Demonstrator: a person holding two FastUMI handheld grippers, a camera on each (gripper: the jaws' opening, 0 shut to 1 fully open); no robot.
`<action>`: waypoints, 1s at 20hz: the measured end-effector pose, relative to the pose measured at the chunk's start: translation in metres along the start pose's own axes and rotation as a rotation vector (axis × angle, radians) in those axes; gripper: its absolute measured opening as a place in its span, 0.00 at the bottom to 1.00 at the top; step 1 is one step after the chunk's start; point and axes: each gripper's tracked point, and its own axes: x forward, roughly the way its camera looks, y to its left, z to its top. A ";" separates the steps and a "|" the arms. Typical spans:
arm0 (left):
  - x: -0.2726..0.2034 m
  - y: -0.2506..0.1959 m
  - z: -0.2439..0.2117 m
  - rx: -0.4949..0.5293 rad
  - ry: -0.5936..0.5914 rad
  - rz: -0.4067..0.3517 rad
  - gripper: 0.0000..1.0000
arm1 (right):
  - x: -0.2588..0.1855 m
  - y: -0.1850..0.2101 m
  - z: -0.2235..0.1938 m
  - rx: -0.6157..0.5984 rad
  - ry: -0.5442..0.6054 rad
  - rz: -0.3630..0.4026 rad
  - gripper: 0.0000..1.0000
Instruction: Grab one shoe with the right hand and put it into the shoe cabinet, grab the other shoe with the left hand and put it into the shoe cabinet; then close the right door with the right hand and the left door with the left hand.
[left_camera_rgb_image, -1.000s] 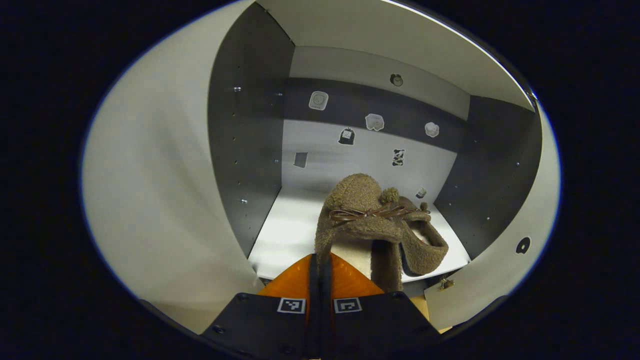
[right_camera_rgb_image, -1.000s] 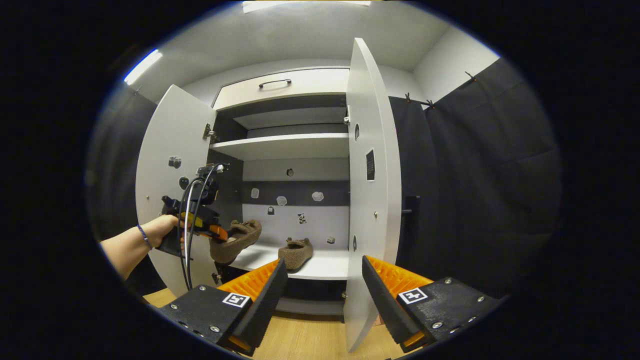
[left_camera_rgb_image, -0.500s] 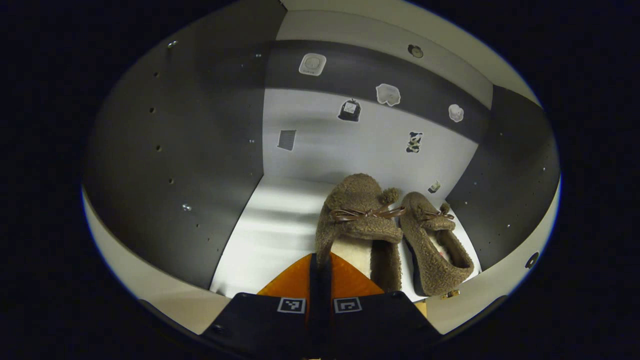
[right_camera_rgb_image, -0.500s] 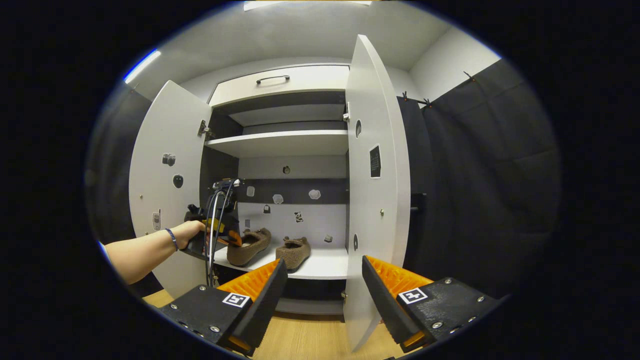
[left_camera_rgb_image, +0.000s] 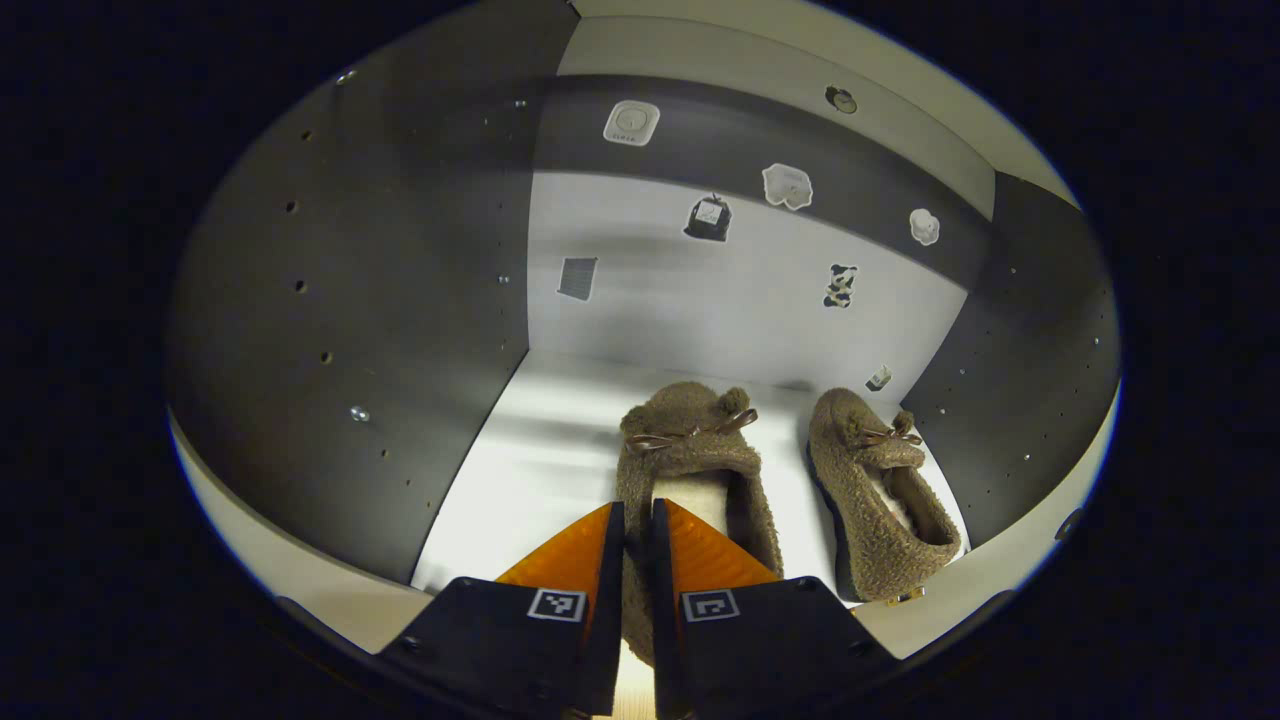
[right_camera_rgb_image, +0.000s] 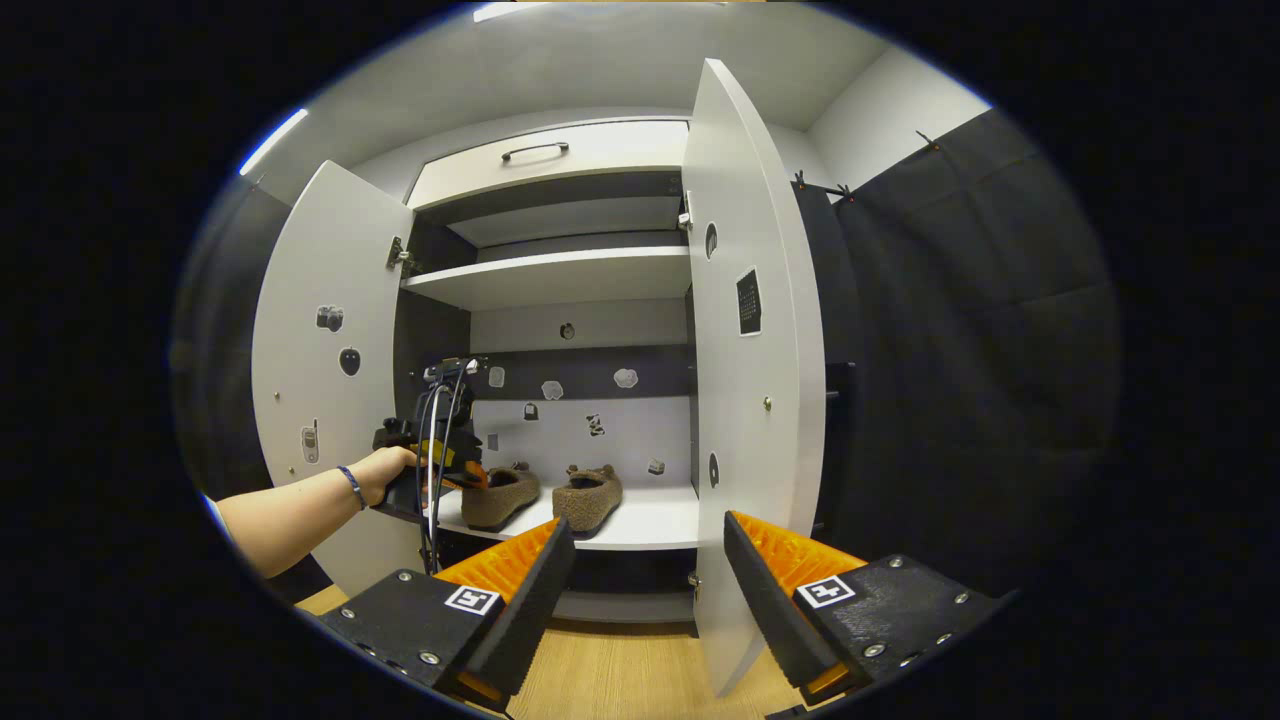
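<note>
While the left gripper (left_camera_rgb_image: 632, 560) is seen low in the left gripper view, its fingers are parted by a narrow gap set around the heel rim of a fuzzy brown shoe (left_camera_rgb_image: 693, 478); whether both fingers press on the rim cannot be told. That shoe is rested on the white shelf (left_camera_rgb_image: 530, 470) of the shoe cabinet (left_camera_rgb_image: 400, 300), toe toward the back panel, and a second brown shoe (left_camera_rgb_image: 880, 480) is laid just beside it on the right, near the dark side wall. Stickers are scattered over the back panel. As framed by the right gripper view, the right gripper (right_camera_rgb_image: 645, 590) is held wide apart and empty, well back from the cabinet, above a wooden floor (right_camera_rgb_image: 610, 680). Both doors, the left door (right_camera_rgb_image: 320, 400) and the right door (right_camera_rgb_image: 750, 400), are swung open. A hand (right_camera_rgb_image: 385, 475) is seen holding the left gripper at the shelf edge, where both shoes are placed side by side.
</note>
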 end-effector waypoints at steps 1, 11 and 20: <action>-0.009 -0.002 0.006 0.010 -0.026 -0.003 0.23 | 0.000 0.002 0.000 0.003 0.000 0.003 0.93; -0.135 -0.024 0.034 0.086 -0.299 -0.029 0.80 | -0.023 0.010 -0.005 -0.001 0.016 0.055 0.93; -0.266 -0.030 0.003 0.132 -0.494 -0.015 0.96 | -0.053 -0.040 -0.008 -0.015 0.017 0.019 0.92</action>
